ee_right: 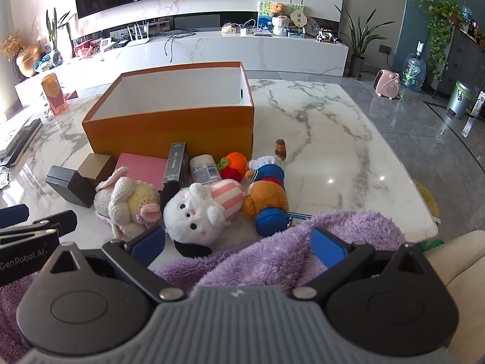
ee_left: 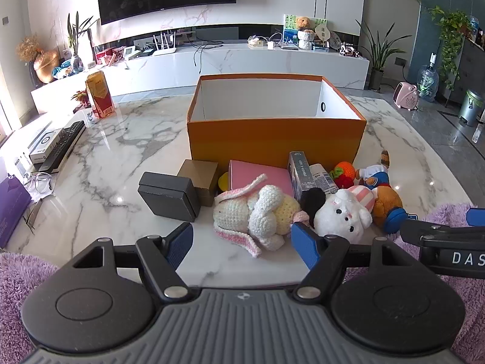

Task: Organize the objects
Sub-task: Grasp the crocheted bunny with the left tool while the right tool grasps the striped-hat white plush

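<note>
Both sets of tongs hang released and empty at the near edge of the marble bench (ee_left: pixel 121 151): the left tongs (ee_left: pixel 241 241) spread wide over bare marble just short of the crocheted rabbit (ee_left: pixel 257 212), the right tongs (ee_right: pixel 239 242) spread wide above a fold of purple fleece (ee_right: pixel 272 251), gripping nothing.

The clutter to be sorted lies in a row against the front wall of the open orange box (ee_left: pixel 275 139), which appears empty, though its floor is hidden from both views. The crocheted rabbit and the white plush bunny (ee_right: pixel 200 212) should be light, soft and springy; a pinch across the body will likely hold better than a pull on an ear. The orange-bodied plush doll (ee_right: pixel 268 200) should handle the same way.

The dark grey case (ee_left: pixel 169 195), the brown carton (ee_left: pixel 201 179) and the pink box (ee_left: pixel 260 177) are rigid and flat-sided, probably smooth, so opposite faces make the surest hold. The upright card box (ee_right: pixel 175 163) leans on its neighbours and may topple if the bunny is lifted first.
</note>
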`<state>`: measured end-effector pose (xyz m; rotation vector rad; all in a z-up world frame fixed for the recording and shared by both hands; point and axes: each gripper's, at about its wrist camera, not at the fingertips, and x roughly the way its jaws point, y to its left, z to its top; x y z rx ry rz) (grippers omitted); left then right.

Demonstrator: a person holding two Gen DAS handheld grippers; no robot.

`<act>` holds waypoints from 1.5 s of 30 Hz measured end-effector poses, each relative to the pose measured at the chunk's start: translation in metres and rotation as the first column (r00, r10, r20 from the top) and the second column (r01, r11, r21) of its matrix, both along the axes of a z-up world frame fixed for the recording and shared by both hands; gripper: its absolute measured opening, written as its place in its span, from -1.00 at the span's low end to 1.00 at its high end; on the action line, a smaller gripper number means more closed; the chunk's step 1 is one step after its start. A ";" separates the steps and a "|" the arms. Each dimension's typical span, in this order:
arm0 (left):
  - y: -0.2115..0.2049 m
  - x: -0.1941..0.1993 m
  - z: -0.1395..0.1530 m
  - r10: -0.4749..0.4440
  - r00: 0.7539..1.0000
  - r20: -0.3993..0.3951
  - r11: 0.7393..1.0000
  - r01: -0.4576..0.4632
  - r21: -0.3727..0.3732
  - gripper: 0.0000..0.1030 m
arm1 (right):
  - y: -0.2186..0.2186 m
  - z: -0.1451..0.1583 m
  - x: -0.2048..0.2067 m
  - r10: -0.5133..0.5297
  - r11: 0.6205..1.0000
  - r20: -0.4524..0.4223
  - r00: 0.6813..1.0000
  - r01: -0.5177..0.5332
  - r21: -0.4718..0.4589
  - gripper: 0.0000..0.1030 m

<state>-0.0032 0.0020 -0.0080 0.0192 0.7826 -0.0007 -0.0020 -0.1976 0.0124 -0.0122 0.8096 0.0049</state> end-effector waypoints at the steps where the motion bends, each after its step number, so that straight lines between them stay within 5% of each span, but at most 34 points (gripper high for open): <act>1: 0.000 0.000 0.000 0.000 1.000 -0.001 1.000 0.000 0.000 0.65 | 0.000 0.000 0.000 0.000 1.000 0.000 1.000 0.000 0.000 0.98; 13: 0.001 0.001 0.000 -0.008 1.000 -0.006 1.000 0.008 -0.009 0.65 | 0.000 -0.002 0.002 0.018 1.000 -0.011 1.000 -0.018 0.012 0.98; 17: 0.000 0.004 -0.001 -0.040 0.999 -0.015 0.999 0.039 -0.026 0.49 | -0.002 -0.006 0.006 0.027 0.999 -0.025 0.999 -0.026 0.036 0.98; 22: -0.005 0.013 -0.007 -0.083 0.996 -0.036 0.995 0.081 -0.054 0.23 | -0.008 -0.012 0.015 0.025 0.997 -0.055 0.998 -0.021 0.071 0.58; 28: -0.003 0.029 -0.013 -0.047 0.998 -0.033 0.994 0.044 -0.104 0.19 | -0.011 -0.023 0.034 0.027 0.985 -0.109 0.994 -0.007 0.175 0.31; 38: 0.002 0.073 -0.032 0.018 0.996 -0.093 0.990 -0.030 -0.135 0.19 | -0.013 -0.048 0.082 -0.017 0.961 -0.207 0.978 0.073 0.265 0.34; 45: -0.014 0.101 -0.046 -0.001 0.995 -0.104 0.995 -0.010 -0.104 0.11 | -0.013 -0.062 0.104 -0.027 0.949 -0.254 0.967 0.105 0.298 0.61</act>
